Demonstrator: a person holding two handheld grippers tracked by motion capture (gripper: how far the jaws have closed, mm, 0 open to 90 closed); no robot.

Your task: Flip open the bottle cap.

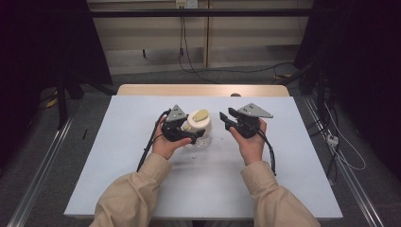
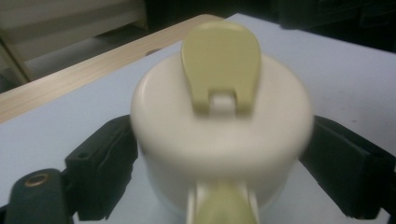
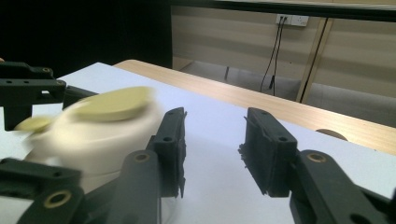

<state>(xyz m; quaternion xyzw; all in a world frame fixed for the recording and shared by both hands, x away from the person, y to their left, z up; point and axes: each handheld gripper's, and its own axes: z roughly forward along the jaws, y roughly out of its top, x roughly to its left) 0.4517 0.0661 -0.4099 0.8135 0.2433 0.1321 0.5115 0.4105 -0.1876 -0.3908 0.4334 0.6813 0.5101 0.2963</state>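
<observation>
Centrally on the white tabletop (image 1: 118,156): a cream jar with olive flip-lid (image 1: 197,124). Left tongs (image 1: 185,132) clamp its sides. Right tongs (image 1: 226,118) just beside it, jaws apart, holding nothing.

Your two sleeves (image 1: 127,198) are a loose tan fabric, bunched at the cuffs beside your hands. Your left gripper (image 1: 182,128) and right gripper (image 1: 230,118) are matte black, each topped by a grey three-cornered plate (image 1: 255,110) dotted with small screw holes. A black cable (image 1: 147,146) trails from each gripper past the nearer cuff. Up close, the right gripper's blocky jaws carry ridged inner pads (image 3: 254,154), small screw holes and brass-coloured pivot bushings (image 3: 316,157) behind them.
</observation>
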